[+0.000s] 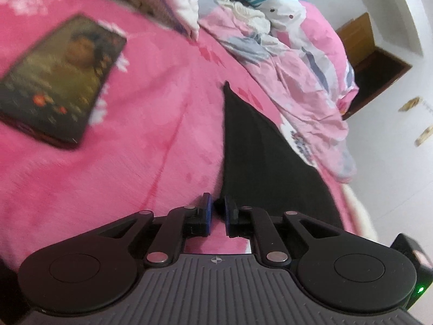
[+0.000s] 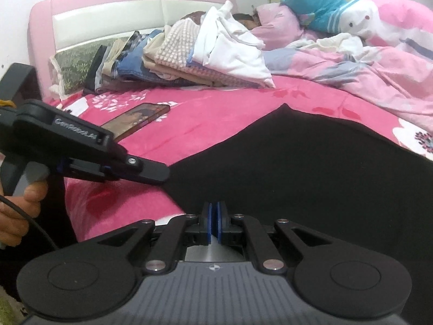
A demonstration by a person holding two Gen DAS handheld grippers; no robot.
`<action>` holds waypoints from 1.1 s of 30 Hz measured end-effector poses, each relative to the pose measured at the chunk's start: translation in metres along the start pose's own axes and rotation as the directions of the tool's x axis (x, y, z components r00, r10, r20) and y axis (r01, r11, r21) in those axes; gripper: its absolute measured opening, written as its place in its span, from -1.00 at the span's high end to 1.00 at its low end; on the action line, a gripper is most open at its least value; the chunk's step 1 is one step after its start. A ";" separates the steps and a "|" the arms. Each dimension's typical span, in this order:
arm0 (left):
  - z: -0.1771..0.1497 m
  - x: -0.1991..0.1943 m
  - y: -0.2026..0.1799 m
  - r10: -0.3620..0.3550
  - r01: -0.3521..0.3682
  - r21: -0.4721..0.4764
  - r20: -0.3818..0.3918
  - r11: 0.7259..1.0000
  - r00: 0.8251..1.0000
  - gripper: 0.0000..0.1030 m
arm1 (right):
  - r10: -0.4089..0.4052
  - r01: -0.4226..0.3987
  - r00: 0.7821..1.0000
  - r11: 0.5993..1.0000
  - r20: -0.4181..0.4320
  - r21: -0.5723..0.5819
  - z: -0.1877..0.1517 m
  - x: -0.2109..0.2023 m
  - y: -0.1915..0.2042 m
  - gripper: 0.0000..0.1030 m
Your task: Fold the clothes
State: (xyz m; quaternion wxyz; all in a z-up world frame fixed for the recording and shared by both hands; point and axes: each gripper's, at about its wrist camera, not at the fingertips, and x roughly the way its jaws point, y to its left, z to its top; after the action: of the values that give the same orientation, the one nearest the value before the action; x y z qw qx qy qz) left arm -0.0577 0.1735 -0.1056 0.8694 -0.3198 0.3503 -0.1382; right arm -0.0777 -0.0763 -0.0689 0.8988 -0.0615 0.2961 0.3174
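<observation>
While both grippers (image 2: pixel 215 211) pinch black garment (image 2: pixel 297 168), phone (image 2: pixel 135 120) lies nearby.

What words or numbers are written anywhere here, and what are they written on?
"GenRobot.AI", though the small letters are hard to be sure of: on the side of the left claw in the right wrist view.
Phone screen on the pink bedsheet: a picture shows, but any text is too blurred to read.
Print on the quilt edge: some dark marks, too blurred to read.
Nothing else readable.

Black garment (image 2: pixel 311 162) on hot-pink flowered bedspread (image 2: pixel 216 108), blue-padded claw (image 2: pixel 215 216)
</observation>
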 end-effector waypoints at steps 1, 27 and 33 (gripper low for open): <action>0.001 -0.004 -0.003 0.019 -0.019 0.021 0.013 1.000 1.000 0.83 | 0.002 -0.002 1.000 1.000 0.004 0.003 -0.001 0.000 -0.001 0.92; -0.010 0.031 -0.050 0.065 -0.050 0.227 -0.057 0.973 0.996 0.77 | -0.619 0.522 0.783 0.707 0.062 0.476 -0.051 -0.153 -0.124 0.91; -0.012 0.032 -0.052 0.073 -0.059 0.229 -0.055 0.972 0.996 0.76 | -0.594 0.416 0.805 0.557 -0.005 0.719 -0.090 -0.213 -0.186 0.91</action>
State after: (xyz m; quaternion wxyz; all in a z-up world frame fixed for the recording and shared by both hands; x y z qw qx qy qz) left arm -0.0442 0.1141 -0.0953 0.8928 -0.2022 0.3700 -0.1583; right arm -0.1416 -0.3644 -0.0352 0.9355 0.2332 0.2515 -0.0848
